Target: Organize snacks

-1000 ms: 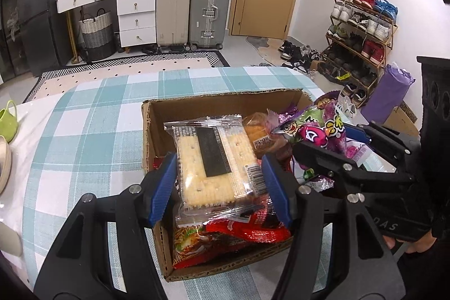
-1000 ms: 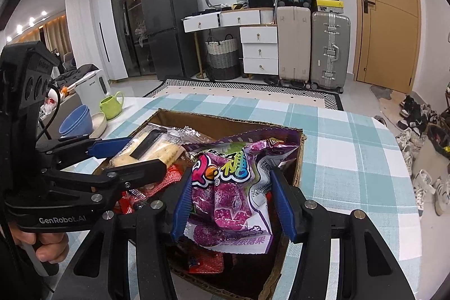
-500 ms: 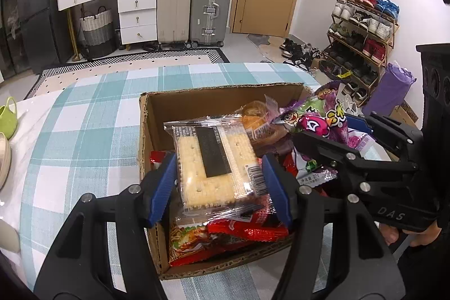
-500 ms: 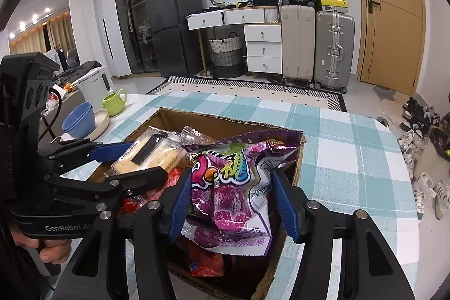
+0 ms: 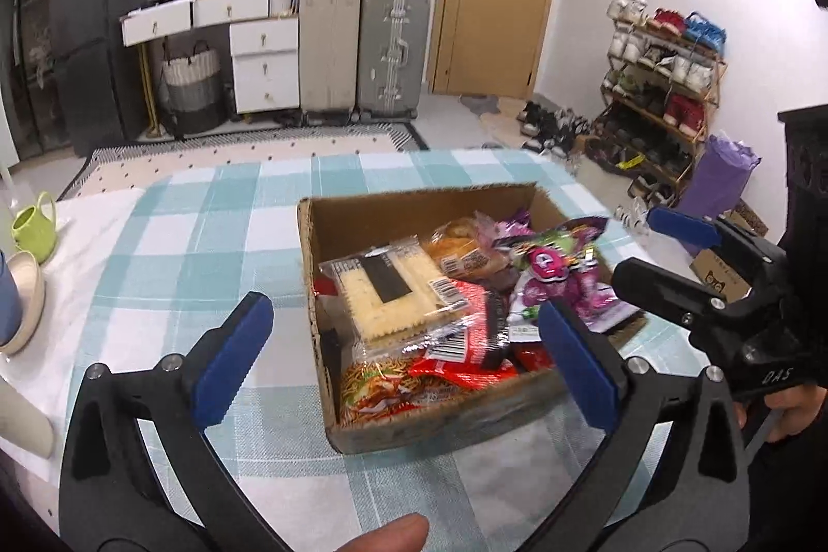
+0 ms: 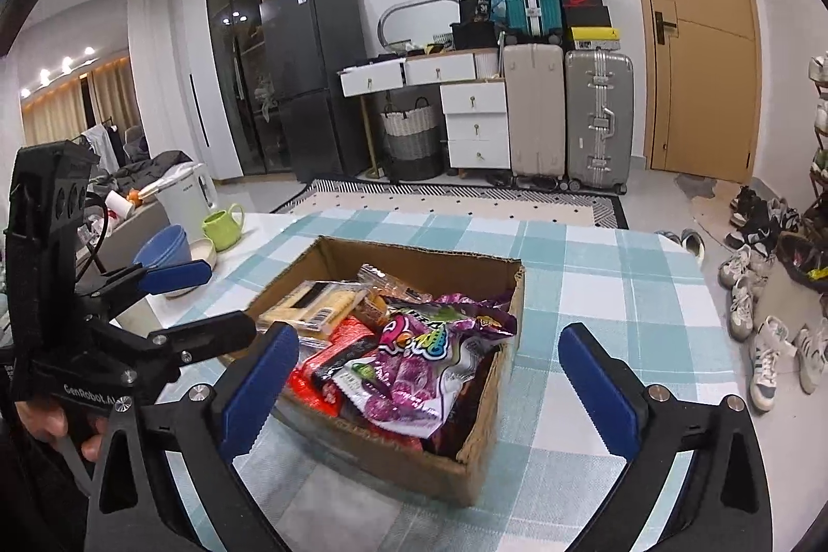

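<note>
Both my claws have just sprung wide and grip nothing: the left claw (image 5: 403,350) stands released above the cardboard box (image 5: 440,428), the right claw (image 6: 429,384) likewise. The cracker pack (image 5: 388,288) lies in the box's left half, the purple candy bag (image 6: 414,371) in its right half. The box sits mid-surface (image 5: 171,241) on checked cloth.

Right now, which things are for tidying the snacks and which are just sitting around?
For the job:
cardboard box
cracker pack
purple candy bag
red noodle packet
left gripper, open
right gripper, open

Just lying about:
green mug
blue bowl
suitcases
shoe rack
</note>
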The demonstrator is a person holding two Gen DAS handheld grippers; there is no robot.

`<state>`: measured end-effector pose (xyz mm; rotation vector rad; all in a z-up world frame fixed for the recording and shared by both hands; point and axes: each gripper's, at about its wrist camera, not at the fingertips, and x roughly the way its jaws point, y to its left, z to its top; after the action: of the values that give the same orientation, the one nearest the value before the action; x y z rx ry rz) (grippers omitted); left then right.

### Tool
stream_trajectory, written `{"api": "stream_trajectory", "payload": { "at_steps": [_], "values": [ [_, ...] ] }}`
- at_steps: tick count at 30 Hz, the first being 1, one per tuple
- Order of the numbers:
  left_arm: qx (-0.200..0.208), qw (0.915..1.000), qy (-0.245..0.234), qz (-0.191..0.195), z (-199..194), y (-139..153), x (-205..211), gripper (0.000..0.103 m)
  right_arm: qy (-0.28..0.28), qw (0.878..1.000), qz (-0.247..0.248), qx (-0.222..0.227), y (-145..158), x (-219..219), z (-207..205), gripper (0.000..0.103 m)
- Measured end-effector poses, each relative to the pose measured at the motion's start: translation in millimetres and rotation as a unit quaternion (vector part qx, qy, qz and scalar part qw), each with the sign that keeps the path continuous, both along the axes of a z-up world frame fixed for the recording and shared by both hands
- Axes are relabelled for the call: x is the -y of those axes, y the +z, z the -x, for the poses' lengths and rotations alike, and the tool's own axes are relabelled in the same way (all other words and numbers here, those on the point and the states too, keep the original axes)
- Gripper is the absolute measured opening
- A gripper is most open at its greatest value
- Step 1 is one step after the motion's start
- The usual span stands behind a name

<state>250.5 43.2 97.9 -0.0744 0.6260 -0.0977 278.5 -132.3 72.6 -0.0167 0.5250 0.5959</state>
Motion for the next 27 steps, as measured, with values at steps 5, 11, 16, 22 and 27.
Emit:
{"api": "stream_trajectory", "payload": {
  "at_steps": [5, 11, 16, 22, 27],
  "values": [
    [0.031, 0.9994, 0.011, -0.009, 33.7, 15.4, -2.0, 0.102, 0.004, 1.000, -0.015, 0.020, 3.9, 7.9, 27.3, 0.102],
    [0.063, 0.9975, 0.028, -0.014, 77.4, 22.5, 0.9, 0.102, 0.008, 0.998, -0.027, 0.053, 1.3, 18.4, 62.7, 0.102],
    [0.081, 0.9960, 0.036, -0.012, 103.8, 18.0, 0.6, 0.102, 0.012, 0.996, -0.033, 0.077, -5.4, 21.7, 87.2, 0.102],
    [0.093, 0.9948, 0.038, -0.018, 119.5, 5.4, 2.1, 0.102, 0.022, 0.993, -0.041, 0.111, -12.1, 23.3, 112.1, 0.102],
    [0.110, 0.9927, 0.044, -0.022, 124.1, -9.3, 0.8, 0.102, 0.026, 0.992, -0.041, 0.118, -19.3, 23.5, 121.1, 0.102]
  ]
}}
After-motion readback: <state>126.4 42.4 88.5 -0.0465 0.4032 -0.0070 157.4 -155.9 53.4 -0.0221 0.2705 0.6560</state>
